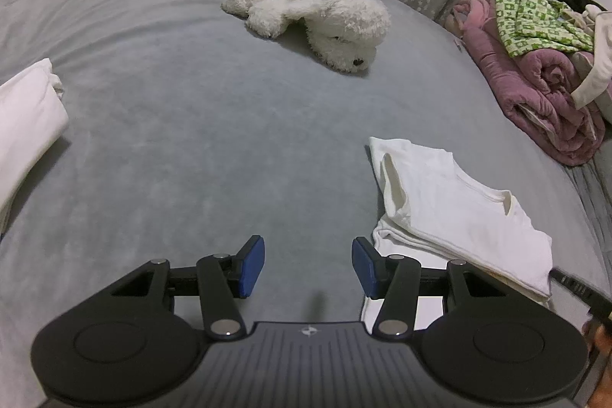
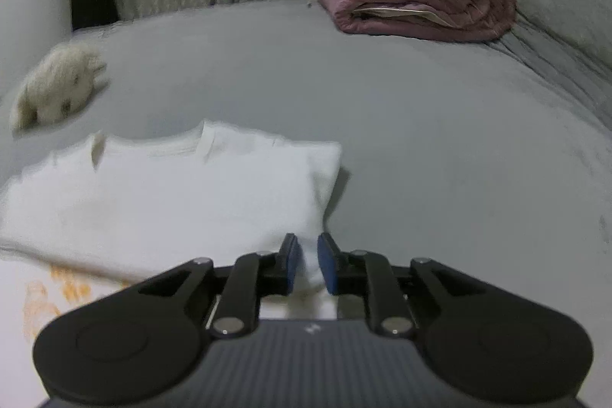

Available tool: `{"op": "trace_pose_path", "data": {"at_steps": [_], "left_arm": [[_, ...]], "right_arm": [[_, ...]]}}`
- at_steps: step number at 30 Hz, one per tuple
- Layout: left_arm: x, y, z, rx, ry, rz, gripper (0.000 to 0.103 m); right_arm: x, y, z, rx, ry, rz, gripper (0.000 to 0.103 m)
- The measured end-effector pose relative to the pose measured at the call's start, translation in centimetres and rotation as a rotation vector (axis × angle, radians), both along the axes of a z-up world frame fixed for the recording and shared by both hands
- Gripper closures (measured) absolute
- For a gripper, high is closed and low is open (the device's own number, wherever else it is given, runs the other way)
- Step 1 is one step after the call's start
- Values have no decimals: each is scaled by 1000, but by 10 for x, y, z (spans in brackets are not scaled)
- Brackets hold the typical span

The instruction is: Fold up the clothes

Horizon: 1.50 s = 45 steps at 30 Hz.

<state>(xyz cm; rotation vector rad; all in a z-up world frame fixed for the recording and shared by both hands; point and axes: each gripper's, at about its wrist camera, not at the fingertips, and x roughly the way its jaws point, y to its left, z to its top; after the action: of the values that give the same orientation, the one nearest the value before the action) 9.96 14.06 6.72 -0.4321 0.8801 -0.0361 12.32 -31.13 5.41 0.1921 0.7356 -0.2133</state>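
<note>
Right gripper [image 2: 309,264] pinching corner of folded white cotton t-shirt [image 2: 160,194], jaws nearly closed on fabric. Left gripper [image 1: 308,266] hovering wide open, empty, over grey plush bedspread [image 1: 191,125]. Advice: keeping pinch firm, sliding low, avoiding unfolding layers.

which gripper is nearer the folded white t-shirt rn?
Right. The right gripper has its fingers around the folded white t-shirt at its near corner. The left gripper is open over the grey bedspread, beside the shirt's edge.
</note>
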Motion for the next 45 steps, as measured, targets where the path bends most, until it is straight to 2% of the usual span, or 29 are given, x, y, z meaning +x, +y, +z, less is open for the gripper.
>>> {"op": "trace_pose_path", "data": {"at_steps": [3,4,7,9,10,11,14,16,19,20,22,24,26,31,33,36,38,40,43,45], "left_arm": [[1,-1,-1,5,2,-8,54],[1,-2,-1,7,3,-8,54],[2,-2,-2,13,5,-8,54],[3,-2,-3,17,8,-7,54],[4,-2,-4,19,10,-7,54],[4,-2,-5,21,11,-8,54],[5,-3,-7,25,17,-10,54],[5,-3,-7,25,20,-10,54],[6,-5,-8,33,17,-16,54],[6,-6,-8,36,18,-18,54],[6,-7,-9,41,21,-20,54],[6,-7,-10,42,23,-21,54],[5,-6,-9,41,23,-21,54],[4,-5,-7,33,12,-20,54],[4,-5,-6,32,12,-18,54],[4,-7,-6,32,13,-20,54],[3,-8,-6,34,12,-25,54],[2,-8,-5,36,12,-28,54],[2,-8,-5,33,9,-28,54],[2,-6,-4,33,7,-25,54]], "right_arm": [[12,-16,10,73,-14,-48,71],[17,-27,8,137,-8,-75,69],[35,-57,-5,340,22,-139,69],[44,-65,-13,406,37,-147,69],[49,-67,-16,423,45,-146,73],[53,-68,-18,429,51,-143,82],[62,-62,-14,326,54,-99,95],[63,-45,-1,141,31,-23,95],[62,-20,1,-66,20,98,95],[62,-14,-1,-127,23,132,96],[67,-11,-15,-186,63,154,96],[66,-14,-22,-178,50,137,95],[64,-19,-18,-147,39,84,84],[43,-23,3,-142,-38,31,83],[30,-20,11,-128,-71,64,84],[9,1,16,-149,-88,167,90],[-2,19,13,-193,-75,247,91],[-5,32,1,-263,-19,300,91],[-2,28,-24,-288,42,268,92],[-2,29,-25,-279,29,252,92]]}}
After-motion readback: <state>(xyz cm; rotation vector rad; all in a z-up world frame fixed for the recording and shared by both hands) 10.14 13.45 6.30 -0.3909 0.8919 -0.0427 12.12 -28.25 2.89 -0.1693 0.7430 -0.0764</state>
